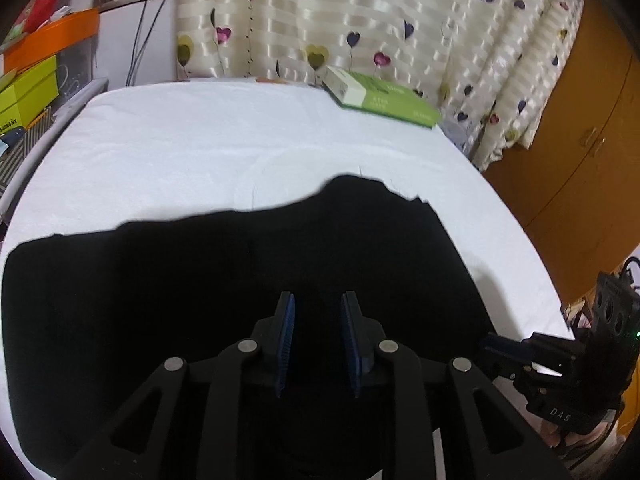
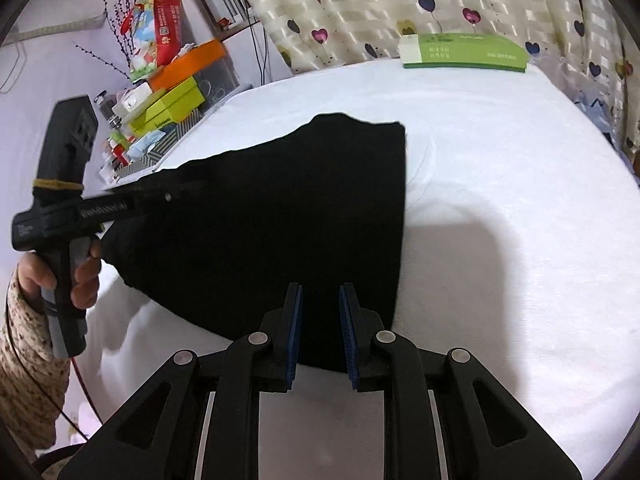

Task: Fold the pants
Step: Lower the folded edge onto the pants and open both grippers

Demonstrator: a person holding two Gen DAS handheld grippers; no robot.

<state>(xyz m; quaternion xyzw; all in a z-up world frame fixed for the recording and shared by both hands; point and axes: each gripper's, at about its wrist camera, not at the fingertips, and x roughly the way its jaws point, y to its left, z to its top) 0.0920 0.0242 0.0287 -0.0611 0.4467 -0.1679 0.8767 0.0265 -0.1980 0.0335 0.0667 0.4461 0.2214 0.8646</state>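
Black pants (image 1: 200, 280) lie folded flat on a white-covered table (image 1: 240, 140). In the right wrist view the pants (image 2: 280, 208) form a dark wedge, straight along the right side. My left gripper (image 1: 319, 296) hovers over the cloth; its blue pads stand apart with nothing pinched. My right gripper (image 2: 322, 286) is above the near edge of the pants, jaws likewise apart and empty. The left gripper (image 2: 188, 190) also shows from the side at the pants' left edge, held by a hand (image 2: 80, 276). The right gripper (image 1: 490, 344) appears at the pants' right edge.
A green box (image 2: 468, 54) rests at the table's far edge against a heart-patterned curtain (image 1: 360, 8). Stacked boxes and clutter (image 2: 172, 96) stand left of the table. A wooden cabinet (image 1: 580, 140) is on the right. White cloth (image 2: 500, 140) stretches to the right of the pants.
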